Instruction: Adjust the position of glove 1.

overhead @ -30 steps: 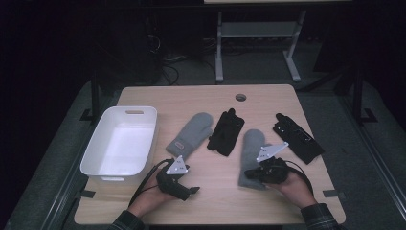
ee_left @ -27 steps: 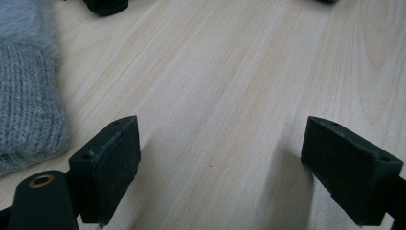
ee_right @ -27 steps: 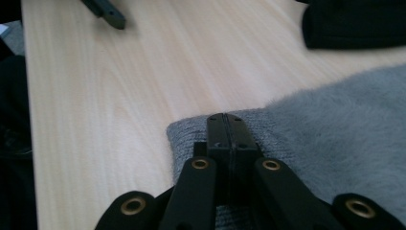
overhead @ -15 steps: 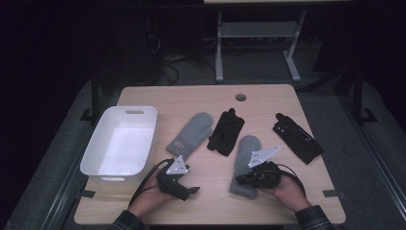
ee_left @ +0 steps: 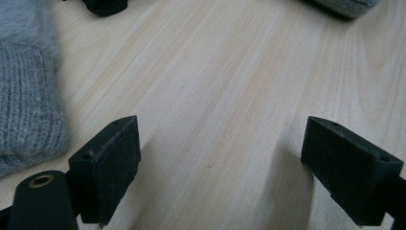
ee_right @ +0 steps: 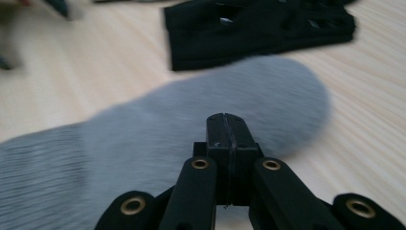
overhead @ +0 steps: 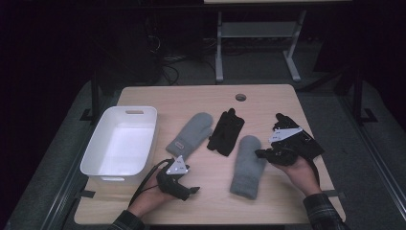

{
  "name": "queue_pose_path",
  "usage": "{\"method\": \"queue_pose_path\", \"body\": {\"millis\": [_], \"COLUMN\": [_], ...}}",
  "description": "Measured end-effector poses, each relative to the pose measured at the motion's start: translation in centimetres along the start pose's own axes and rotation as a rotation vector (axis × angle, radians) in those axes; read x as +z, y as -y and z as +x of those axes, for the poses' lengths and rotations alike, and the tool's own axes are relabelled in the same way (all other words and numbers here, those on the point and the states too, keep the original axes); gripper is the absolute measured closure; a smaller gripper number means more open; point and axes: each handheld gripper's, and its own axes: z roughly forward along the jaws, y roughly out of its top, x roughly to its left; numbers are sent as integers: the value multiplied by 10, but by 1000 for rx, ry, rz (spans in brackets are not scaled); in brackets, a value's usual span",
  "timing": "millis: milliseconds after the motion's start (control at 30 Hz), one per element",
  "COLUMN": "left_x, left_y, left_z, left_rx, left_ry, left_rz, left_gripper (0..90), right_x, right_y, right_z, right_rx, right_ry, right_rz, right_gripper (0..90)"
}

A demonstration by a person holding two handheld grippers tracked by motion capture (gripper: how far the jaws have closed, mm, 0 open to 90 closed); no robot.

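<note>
- Since the work in hand looks like gathering handwear, the white bin at the table's left edge is the likely goal; nothing shows inside it.
- The left gripper rests low on the wood in front of the bin, jaws spread wide with only bare table between them.
- The left mitten lies just beyond and to the left of those jaws. Its knitted cuff is the near end and its long axis slants away toward the table's middle. This hand is the nearer one to it.
- The middle glove, black, lies between the two mittens, apart from both grippers.
- The right mitten lies flat on the table, cuff toward the person and rounded tip away, so its long axis runs near to far.
- The right gripper sits at that mitten's right flank, near the tip end, pointing left across its axis. Its jaws are pressed together with nothing caught in them, and the grey wool lies just past their tips.
- I judge the coming move turns on this: the jaws must part before they can take the mitten from the side.
- The far glove, also black, lies under the right hand at the table's right edge.
</note>
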Motion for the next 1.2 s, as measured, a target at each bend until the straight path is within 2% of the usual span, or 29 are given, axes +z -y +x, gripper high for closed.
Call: {"method": "queue_pose_path", "body": {"millis": [133,300,400,633,867,1033,1067,1200], "left_x": [0,0,0,0,0,0,0,0], "left_y": [0,0,0,0,0,0,0,0], "left_z": [0,0,0,0,0,0,0,0], "left_rx": [0,0,0,0,1,1,1,1], "left_ry": [0,0,0,0,0,0,0,0], "left_rz": [1,2,1,1,-2,-4,-5,-3], "left_gripper": [124,124,124,124,124,124,124,124], "right_x": [4,9,15,13,4,-2,-4,-6], "right_y": [4,4,7,13,22,26,28,31], "right_z": [-9,-6,-3,2,15,31,38,47], "right_rx": [15,1,-10,-13,-8,-31,-38,-66], "right_ry": [16,16,13,-1,-31,-47,-61,-73], "right_rz": [26,50,98,115,134,139,136,139], "right_gripper": [900,900,900,900,900,900,900,900]}}
